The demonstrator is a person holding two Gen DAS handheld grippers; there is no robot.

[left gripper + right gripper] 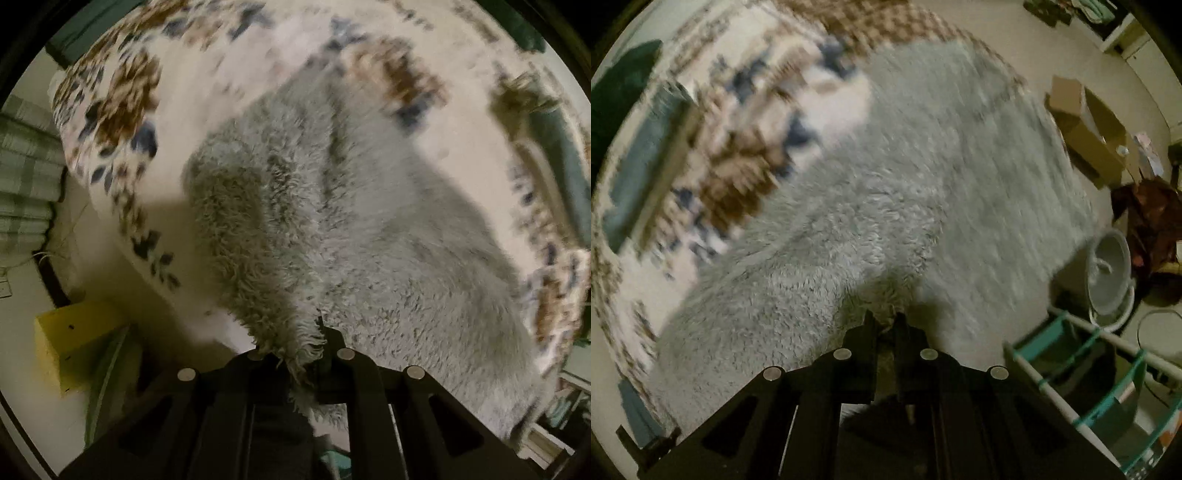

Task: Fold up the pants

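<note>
Fluffy light-grey pants (369, 229) lie spread on a bed with a white sheet printed with brown and blue flowers (122, 92). In the left wrist view my left gripper (299, 347) is shut on an edge of the pants, with fleece bunched between its black fingers. In the right wrist view the same pants (905, 184) fill the middle, and my right gripper (884, 325) is shut on another edge of them. Both views are blurred by motion.
A yellow box (62, 343) sits on the floor at the left of the bed. On the right are cardboard boxes (1086, 125), a grey lidded bucket (1108, 269), a white and teal rack (1089, 373) and a dark brown heap (1152, 218).
</note>
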